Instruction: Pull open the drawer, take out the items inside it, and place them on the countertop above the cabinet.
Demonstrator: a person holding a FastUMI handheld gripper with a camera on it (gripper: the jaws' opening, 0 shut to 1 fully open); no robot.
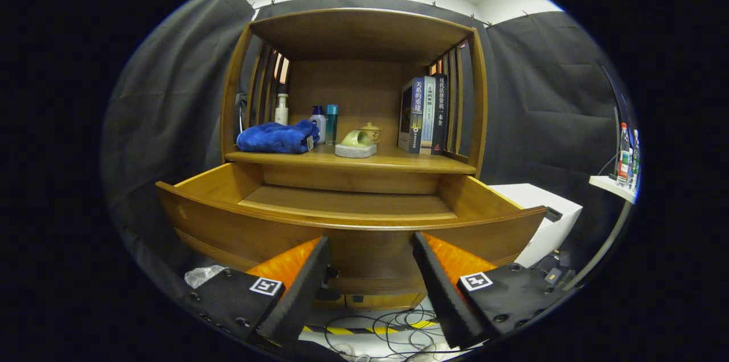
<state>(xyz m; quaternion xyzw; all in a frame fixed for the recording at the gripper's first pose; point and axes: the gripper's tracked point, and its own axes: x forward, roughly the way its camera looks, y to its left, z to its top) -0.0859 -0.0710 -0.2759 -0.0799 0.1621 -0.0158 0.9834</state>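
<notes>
Drawer [353, 225] pulled out; I hold gripper [370, 254] wide at its front, towel [277, 138] at 11 o'clock.

The wooden drawer [347, 219] is standing pulled well out of the cabinet, its curved front panel facing near and its bare floor showing. Above it, on the countertop [364, 161], a folded blue towel [277, 138] is lying at the left, and what seems a green ceramic piece [356, 143] is sitting right of it.
</notes>
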